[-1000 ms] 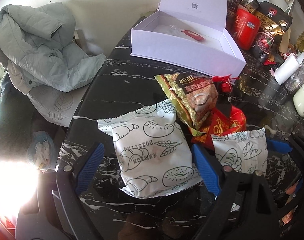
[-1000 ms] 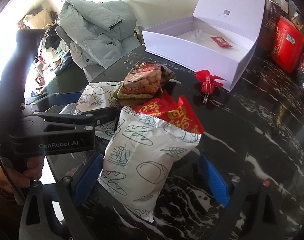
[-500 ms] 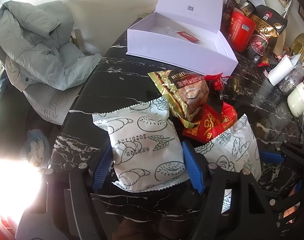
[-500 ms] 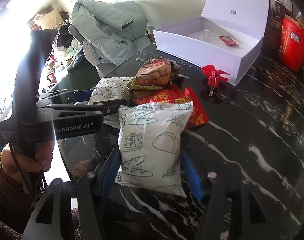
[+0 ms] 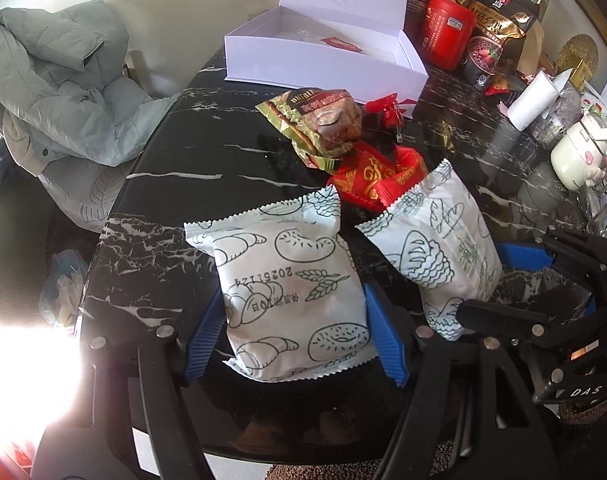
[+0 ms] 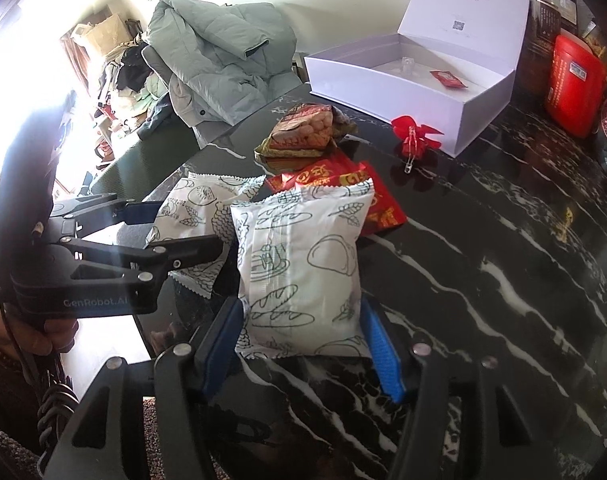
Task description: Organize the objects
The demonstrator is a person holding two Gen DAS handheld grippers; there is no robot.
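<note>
Two white bread packets printed with pastry drawings sit near the front of the black marble table. My left gripper is shut on the left packet, its blue pads pressing both sides. My right gripper is shut on the other packet, which shows tilted in the left wrist view. Behind them lie a gold-brown snack packet, red packets and a red bow with a pin. The open white box stands at the back with a small red sachet inside.
A red canister, a dark oats bag, a white paper roll and a cream pot crowd the back right. A grey-green jacket lies on a chair left of the table. A hand holds the left gripper.
Both grippers stood wide around their packets a second ago; their pads have since closed onto the packets' sides. The right packet now stands more upright, and the left hand has shifted a little.
</note>
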